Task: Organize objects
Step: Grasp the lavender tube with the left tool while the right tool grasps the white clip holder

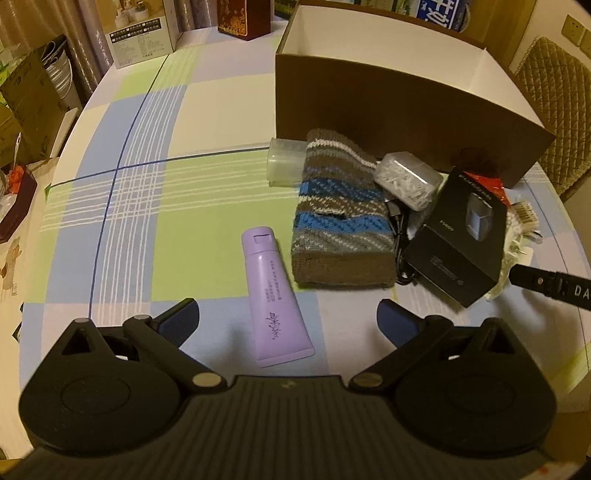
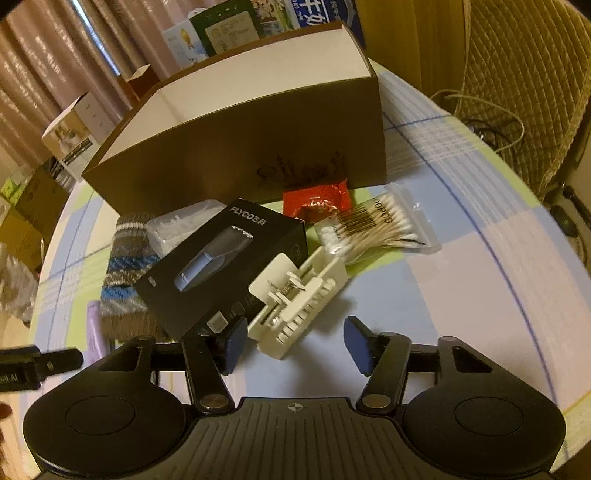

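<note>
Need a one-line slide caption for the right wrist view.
Open right gripper poised over a white plastic holder, beside a black shaver box, cotton swabs and the brown box.

Home, likely dining or living room. Round table (image 1: pixel 221 110) under checked cloth in green, blue, lilac. Pleated curtains (image 2: pixel 55 66) behind. Quilted chair back (image 2: pixel 517 92) at table edge. Wall socket (image 1: pixel 576 27) near chair. Retail cartons (image 1: pixel 144 33) and stacked bowls (image 1: pixel 59 70) crowd surroundings. Personal clutter on table: knitted pouch (image 1: pixel 340 221), lotion tube (image 1: pixel 271 295), cotton swabs (image 2: pixel 373 232).
</note>
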A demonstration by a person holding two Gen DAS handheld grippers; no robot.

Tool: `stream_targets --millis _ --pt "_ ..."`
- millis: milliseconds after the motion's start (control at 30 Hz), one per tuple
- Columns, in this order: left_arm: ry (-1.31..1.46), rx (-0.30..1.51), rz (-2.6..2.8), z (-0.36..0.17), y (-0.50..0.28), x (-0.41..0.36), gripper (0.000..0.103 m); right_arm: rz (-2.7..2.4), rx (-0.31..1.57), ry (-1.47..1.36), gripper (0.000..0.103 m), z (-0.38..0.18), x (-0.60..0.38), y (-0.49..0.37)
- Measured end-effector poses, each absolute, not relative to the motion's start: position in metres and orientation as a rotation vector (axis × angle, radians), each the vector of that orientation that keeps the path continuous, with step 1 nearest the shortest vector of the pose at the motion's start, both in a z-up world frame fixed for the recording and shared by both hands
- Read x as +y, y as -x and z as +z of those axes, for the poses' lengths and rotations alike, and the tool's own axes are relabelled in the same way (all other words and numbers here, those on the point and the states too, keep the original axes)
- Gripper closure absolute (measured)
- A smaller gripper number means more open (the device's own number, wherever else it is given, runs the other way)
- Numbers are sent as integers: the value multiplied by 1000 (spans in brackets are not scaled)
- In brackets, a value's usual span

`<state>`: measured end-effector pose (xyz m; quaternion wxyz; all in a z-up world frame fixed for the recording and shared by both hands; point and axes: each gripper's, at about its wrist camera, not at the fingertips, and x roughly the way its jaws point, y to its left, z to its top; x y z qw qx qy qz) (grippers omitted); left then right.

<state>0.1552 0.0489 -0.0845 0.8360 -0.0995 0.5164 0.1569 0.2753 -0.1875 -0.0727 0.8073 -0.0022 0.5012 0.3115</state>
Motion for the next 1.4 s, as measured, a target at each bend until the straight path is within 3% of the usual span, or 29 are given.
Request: stream_targets --millis 367,733,933,1033,1133,1167,1233,1400 --pt "233 1110 324 -95 -153 55 2 633 1094 -44 64 -86 -179 -283" --pt "253 1113 324 -100 -147 58 2 635 1070 144 64 -76 -198 -282" --pt "248 1111 333 -104 -147 58 2 614 1045 122 57 -80 -186 -280" --pt "242 1109 337 -105 -148 59 2 609 1027 117 44 -79 -181 -281" --pt "236 1108 338 -106 -149 59 2 585 991 168 43 -79 -173 -281" --pt "234 1108 338 -106 -150 59 2 580 989 172 45 -79 -172 -281" --pt "231 1106 336 -108 -151 59 3 578 1000 164 60 -80 -173 -283" --pt "220 1100 336 -111 -158 59 3 596 1022 171 63 -79 -183 -283"
